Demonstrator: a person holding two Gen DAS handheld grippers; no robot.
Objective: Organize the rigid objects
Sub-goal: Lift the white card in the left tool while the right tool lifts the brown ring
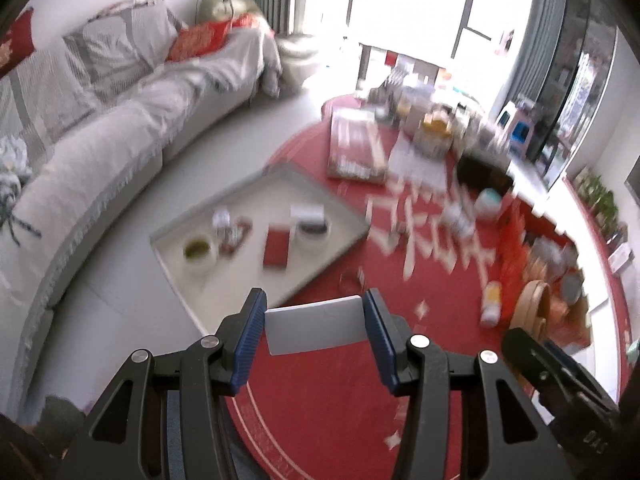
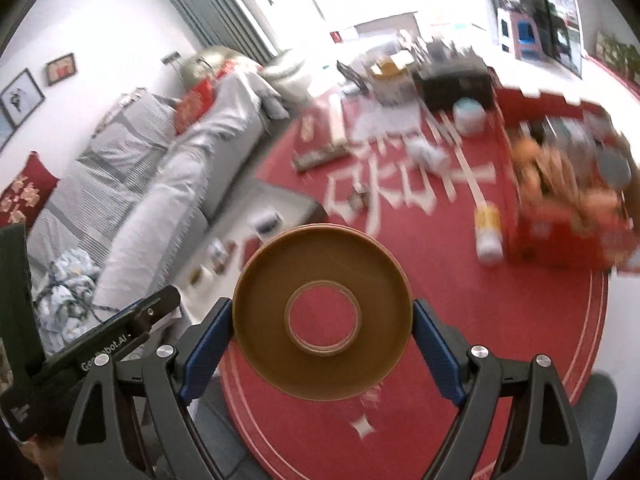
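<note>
Brown tape roll (image 2: pixel 322 312) is squeezed between the right tongs (image 2: pixel 322 334), up above the red rug (image 2: pixel 500 340). The left tongs (image 1: pixel 316 330) pinch a flat white card (image 1: pixel 316 326). Far off to the left, a grey tray (image 1: pixel 180 276) holds small cups.

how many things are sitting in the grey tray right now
5, as far as the blur allows. In the grey tray: a cup of green contents at left, a small packet beside it, a red card mid-tray, a dark-filled cup, and a white box behind it. Smaller items may be hidden.
</note>
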